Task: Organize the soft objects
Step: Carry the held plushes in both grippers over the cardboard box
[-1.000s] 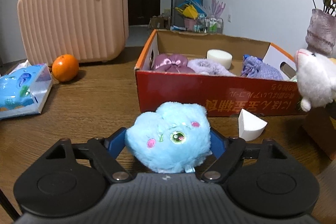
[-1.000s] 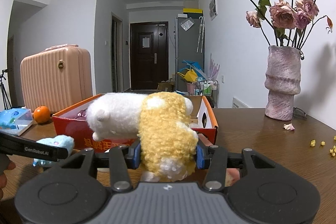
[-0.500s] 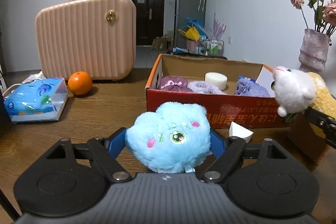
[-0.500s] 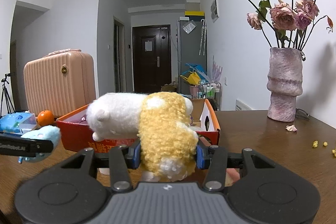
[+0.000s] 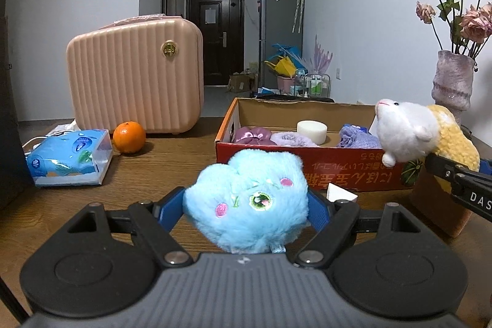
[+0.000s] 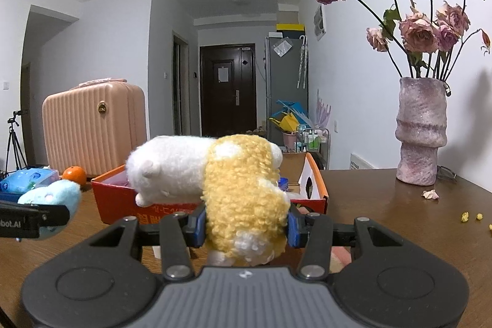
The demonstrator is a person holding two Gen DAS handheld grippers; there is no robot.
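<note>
- Soft toys are the job here: a blue plush (image 5: pixel 250 202) sits squeezed between the blue pads of the left claw (image 5: pixel 246 206), lifted off the desk (image 5: pixel 160 165) and just short of the red cardboard box (image 5: pixel 307 163).
- Right claw (image 6: pixel 244 228) is closed tight on a yellow-and-white plush (image 6: pixel 243 199), whose white head end sticks out to the left; the left wrist view shows that toy (image 5: pixel 409 134) hanging in the air at the box's near right corner.
- Inside the box already lie a purple satin piece (image 5: pixel 252 133), a pale lilac fluffy item (image 5: pixel 292 139), a round cream sponge (image 5: pixel 311 131) and a bluish-lavender cloth (image 5: pixel 358 139), so a good part of the sorting looks done.
- Neither carried toy is over the box opening yet; both remain on the near side of its front wall, so two placements are still to come.
- A small white wedge (image 5: pixel 341 194) rests on the desk in front of the box; whether it is a soft item that also belongs inside cannot be told from here.
- Other things on the desk are an orange (image 5: pixel 129 137), a blue tissue pack (image 5: pixel 69 157), a pink ribbed case (image 5: pixel 135 82) and a vase of dried roses (image 6: pixel 421 131), none of which looks part of the sorting.
- Judged overall, the task seems past its middle, with free room left in the middle of the box.
</note>
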